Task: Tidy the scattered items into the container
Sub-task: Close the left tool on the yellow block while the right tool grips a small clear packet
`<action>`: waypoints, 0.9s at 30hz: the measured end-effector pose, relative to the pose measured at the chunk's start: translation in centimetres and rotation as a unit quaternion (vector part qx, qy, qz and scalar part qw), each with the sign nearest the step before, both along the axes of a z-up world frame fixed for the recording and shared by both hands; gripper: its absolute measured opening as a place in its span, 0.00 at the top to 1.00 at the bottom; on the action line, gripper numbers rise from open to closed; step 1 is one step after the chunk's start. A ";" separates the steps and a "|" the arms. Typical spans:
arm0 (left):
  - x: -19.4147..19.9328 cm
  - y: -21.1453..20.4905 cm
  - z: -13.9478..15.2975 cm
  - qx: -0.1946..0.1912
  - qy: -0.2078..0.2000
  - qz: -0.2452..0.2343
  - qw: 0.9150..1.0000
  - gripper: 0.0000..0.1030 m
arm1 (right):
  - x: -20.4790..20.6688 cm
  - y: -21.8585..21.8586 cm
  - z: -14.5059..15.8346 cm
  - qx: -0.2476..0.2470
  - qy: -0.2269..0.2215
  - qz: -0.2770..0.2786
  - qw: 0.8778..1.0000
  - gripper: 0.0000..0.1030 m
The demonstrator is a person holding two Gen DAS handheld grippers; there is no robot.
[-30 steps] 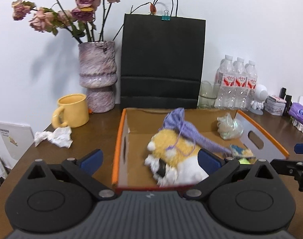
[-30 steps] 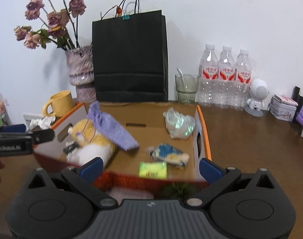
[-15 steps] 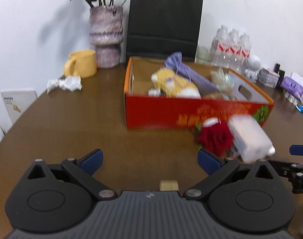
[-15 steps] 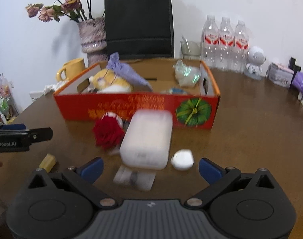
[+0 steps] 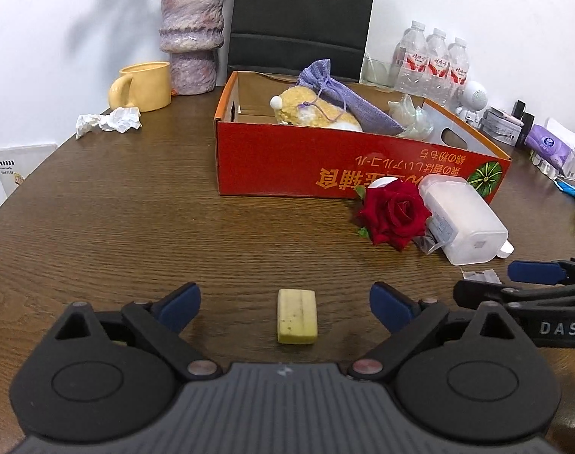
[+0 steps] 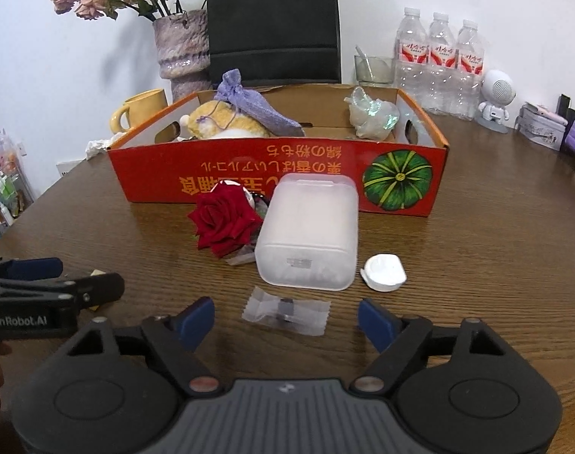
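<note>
Left claw (image 5: pixel 285 300) closing, pads clear of yellow block (image 5: pixel 297 316) lying between them on worktop (image 5: pixel 117 227). Right claw (image 6: pixel 286 316) closing around clear wrapper (image 6: pixel 286 311), untouched. Red box (image 6: pixel 279 174) at 12 o'clock; rose (image 6: pixel 225 221), white case (image 6: pixel 308 240) just before it.

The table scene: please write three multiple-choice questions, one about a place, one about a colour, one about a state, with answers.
1. Where is the rose?
A. inside the box
B. on the table before the box
C. in the vase

2. What colour is the mug?
A. yellow
B. blue
C. black

3. What is between the left gripper fingers?
A. a small yellow block, not gripped
B. the rose, gripped
C. nothing

Answers: 1 B, it lies outside the red box wall; 2 A, plainly yellow; 3 A, the small yellow block lies between closing jaws, pads apart from it.
</note>
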State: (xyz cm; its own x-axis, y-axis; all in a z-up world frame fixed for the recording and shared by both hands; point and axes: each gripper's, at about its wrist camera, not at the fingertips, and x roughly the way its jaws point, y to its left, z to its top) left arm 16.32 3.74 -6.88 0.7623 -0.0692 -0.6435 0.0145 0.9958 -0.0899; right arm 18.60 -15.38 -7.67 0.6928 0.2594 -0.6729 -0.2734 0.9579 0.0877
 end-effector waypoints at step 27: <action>-1.7 0.0 0.4 -0.020 -0.017 -0.029 0.999 0.79 | -2.1 -1.2 1.1 0.039 -0.034 0.009 0.999 1.00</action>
State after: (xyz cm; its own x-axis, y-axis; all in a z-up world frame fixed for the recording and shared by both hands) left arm 14.62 3.75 -6.44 0.7773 -0.1389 -0.6136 0.0753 0.9888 -0.1286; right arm 16.46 -16.53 -6.57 0.7314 0.3222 -0.6010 -0.2986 0.9437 0.1425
